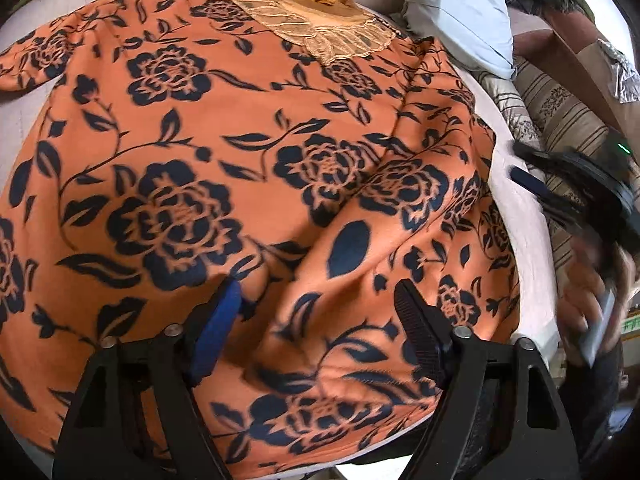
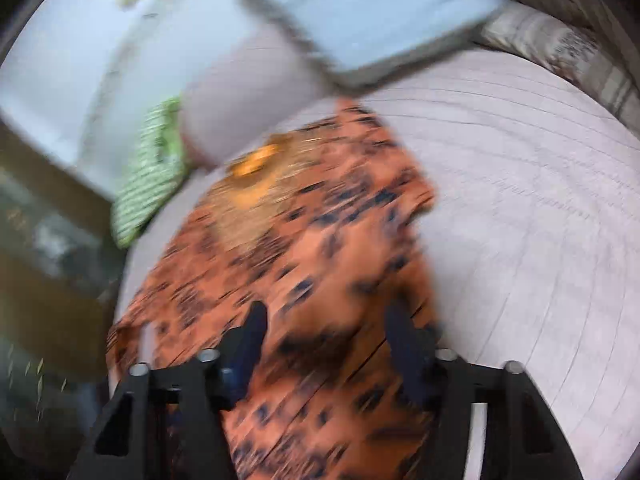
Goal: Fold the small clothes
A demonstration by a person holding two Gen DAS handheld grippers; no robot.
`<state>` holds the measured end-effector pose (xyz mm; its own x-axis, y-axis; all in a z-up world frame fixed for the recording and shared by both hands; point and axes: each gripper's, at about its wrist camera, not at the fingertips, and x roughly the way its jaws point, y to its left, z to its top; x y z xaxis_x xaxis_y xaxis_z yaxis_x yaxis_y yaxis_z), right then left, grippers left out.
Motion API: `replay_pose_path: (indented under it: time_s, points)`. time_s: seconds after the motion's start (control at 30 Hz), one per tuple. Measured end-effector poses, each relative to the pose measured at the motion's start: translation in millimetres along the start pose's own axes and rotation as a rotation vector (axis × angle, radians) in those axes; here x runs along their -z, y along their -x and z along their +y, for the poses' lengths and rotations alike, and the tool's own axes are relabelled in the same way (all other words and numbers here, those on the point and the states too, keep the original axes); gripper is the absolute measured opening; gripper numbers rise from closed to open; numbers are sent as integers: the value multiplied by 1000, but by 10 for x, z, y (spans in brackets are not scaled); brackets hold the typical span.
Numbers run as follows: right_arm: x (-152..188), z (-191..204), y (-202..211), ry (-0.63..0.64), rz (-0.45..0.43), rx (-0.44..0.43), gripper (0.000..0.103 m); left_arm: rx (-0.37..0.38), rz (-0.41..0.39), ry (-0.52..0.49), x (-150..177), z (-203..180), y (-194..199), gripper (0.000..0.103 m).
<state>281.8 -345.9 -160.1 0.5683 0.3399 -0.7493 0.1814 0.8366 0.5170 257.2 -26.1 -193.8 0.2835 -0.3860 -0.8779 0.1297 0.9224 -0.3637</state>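
1. Left wrist view: an orange long-sleeved top printed with dark navy roses and leaves [image 1: 224, 152] lies spread on a pale quilted bed cover [image 1: 516, 216], its beige lace collar [image 1: 320, 28] at the far end.
2. One sleeve is folded in over the body of the top, along the right side of this view.
3. The left gripper [image 1: 320, 304] hangs low over the lower part of the top with its jaws apart; cloth lies under and between them, but the pads do not press on it.
4. At the right edge, the right gripper [image 1: 576, 184] shows as a dark blur, with a person's hand [image 1: 588, 300] below it.
5. A light blue pillow [image 1: 460, 12] and a striped beige cushion [image 1: 568, 120] sit beyond the top.
6. Right wrist view: heavily smeared. The right gripper [image 2: 324, 336] has its jaws apart above the orange top [image 2: 304, 240]; it seems to hold nothing, though the blur makes that uncertain.
7. A green patterned cushion [image 2: 148, 176] lies at the left of the bed.
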Motion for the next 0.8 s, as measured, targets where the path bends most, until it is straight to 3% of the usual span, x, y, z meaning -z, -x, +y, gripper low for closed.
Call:
replay_pose_path:
  time_s: [0.07, 0.1, 0.13, 0.23, 0.3, 0.43, 0.53, 0.63, 0.73, 0.8]
  points:
    - [-200, -125, -263, -49, 25, 69, 32, -43, 4, -19, -28, -41, -39, 35]
    - [-266, -166, -349, -67, 30, 84, 30, -51, 5, -18, -42, -38, -43, 24]
    - [-318, -186, -429, -70, 35, 77, 24, -32, 9, -6, -50, -16, -37, 5]
    - [-417, -156, -549, -63, 43, 84, 8, 52, -23, 25, -62, 48, 204, 3]
    - [-437, -95, -448, -64, 21, 46, 7, 115, -85, 40, -52, 105, 536, 3]
    - [-348, 153, -239, 3, -1, 2, 7, 98, -152, 59, -33, 298, 891, 3]
    - [-230, 260, -490, 53, 62, 25, 7, 9, -74, 63, -45, 471, 626, 3]
    - [-102, 246, -793, 88, 172, 116, 7, -55, -16, 89, 0, 634, 401, 4]
    - [-41, 310, -462, 80, 99, 76, 7, 31, -39, 129, 111, 714, 417, 12]
    - [-14, 430, -109, 115, 0, 20, 7, 53, -42, 124, 143, 729, 395, 14]
